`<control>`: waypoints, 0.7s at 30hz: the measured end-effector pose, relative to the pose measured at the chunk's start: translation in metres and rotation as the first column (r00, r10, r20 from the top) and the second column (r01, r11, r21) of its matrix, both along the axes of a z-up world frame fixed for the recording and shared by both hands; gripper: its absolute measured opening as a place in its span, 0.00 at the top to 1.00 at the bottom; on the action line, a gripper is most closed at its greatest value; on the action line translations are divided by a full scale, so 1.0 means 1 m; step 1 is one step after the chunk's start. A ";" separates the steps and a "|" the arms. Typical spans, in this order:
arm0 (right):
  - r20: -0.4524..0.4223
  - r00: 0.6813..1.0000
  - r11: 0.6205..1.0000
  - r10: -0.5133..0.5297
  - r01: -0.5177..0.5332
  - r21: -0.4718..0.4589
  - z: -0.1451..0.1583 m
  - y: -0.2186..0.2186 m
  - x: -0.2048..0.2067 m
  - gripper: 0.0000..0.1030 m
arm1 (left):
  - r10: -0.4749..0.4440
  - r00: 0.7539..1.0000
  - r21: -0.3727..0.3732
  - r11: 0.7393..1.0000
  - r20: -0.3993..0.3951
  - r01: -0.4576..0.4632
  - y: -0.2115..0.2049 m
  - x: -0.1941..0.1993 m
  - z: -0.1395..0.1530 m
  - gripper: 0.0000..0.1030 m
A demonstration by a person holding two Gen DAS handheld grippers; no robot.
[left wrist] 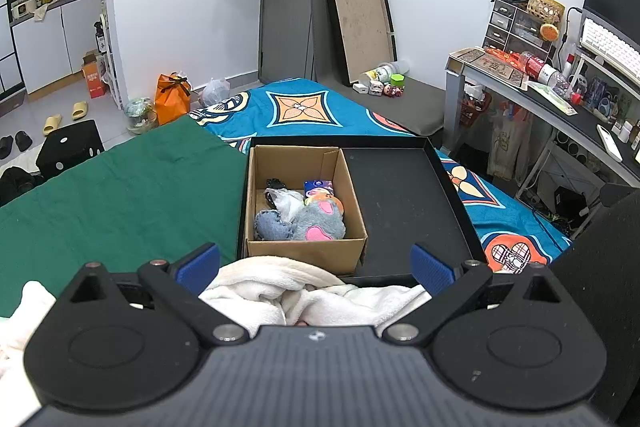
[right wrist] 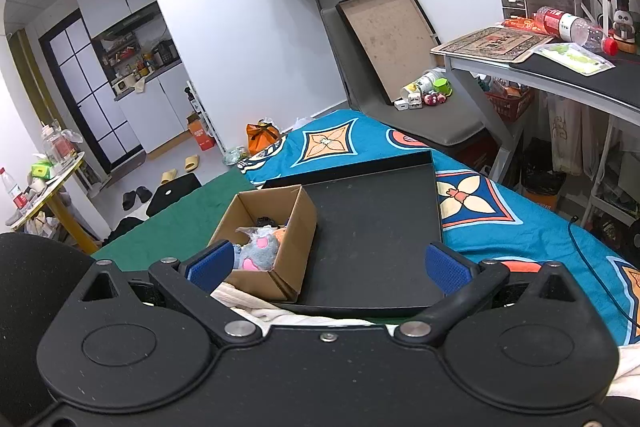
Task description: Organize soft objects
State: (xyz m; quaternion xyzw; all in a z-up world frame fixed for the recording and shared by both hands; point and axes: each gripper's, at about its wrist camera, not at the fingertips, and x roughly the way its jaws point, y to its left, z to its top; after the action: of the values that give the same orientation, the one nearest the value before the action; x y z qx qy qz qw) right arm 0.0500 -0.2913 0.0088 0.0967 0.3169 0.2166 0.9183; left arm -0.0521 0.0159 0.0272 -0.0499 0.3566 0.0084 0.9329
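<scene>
A brown cardboard box [left wrist: 304,247] stands in the left half of a shallow black tray [left wrist: 400,195] on the bed. Inside it lie a grey plush with pink patches [left wrist: 320,223], a blue-grey fabric piece [left wrist: 272,225], a clear plastic bag [left wrist: 286,201] and a small colourful pack [left wrist: 318,187]. A cream towel [left wrist: 304,291] is bunched just in front of the tray. My left gripper [left wrist: 316,267] hangs open over the towel, holding nothing. My right gripper [right wrist: 326,267] is open above the tray [right wrist: 372,227], beside the box [right wrist: 276,227]; the towel [right wrist: 256,307] shows under it.
The bed has a green blanket [left wrist: 120,187] on the left and a blue patterned cover [left wrist: 320,107] beyond the tray. A desk [left wrist: 560,107] crowded with items stands on the right. A black tray lid [left wrist: 360,27] leans on a grey chair. Bags and slippers lie on the floor.
</scene>
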 end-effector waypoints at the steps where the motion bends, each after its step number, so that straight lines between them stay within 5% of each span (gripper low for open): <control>1: 0.000 1.000 1.000 0.000 0.000 0.000 0.000 0.000 0.000 0.00 | 0.000 1.000 0.000 1.000 0.000 0.000 0.000 0.000 0.000 0.02; 21: -0.002 1.000 1.000 0.001 -0.001 0.003 0.000 0.000 0.000 0.00 | -0.001 1.000 0.003 1.000 0.002 0.001 -0.001 -0.001 -0.001 0.02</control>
State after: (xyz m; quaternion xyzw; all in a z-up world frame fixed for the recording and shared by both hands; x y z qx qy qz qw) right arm 0.0499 -0.2912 0.0089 0.0980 0.3175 0.2173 0.9178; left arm -0.0527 0.0153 0.0264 -0.0486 0.3558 0.0085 0.9332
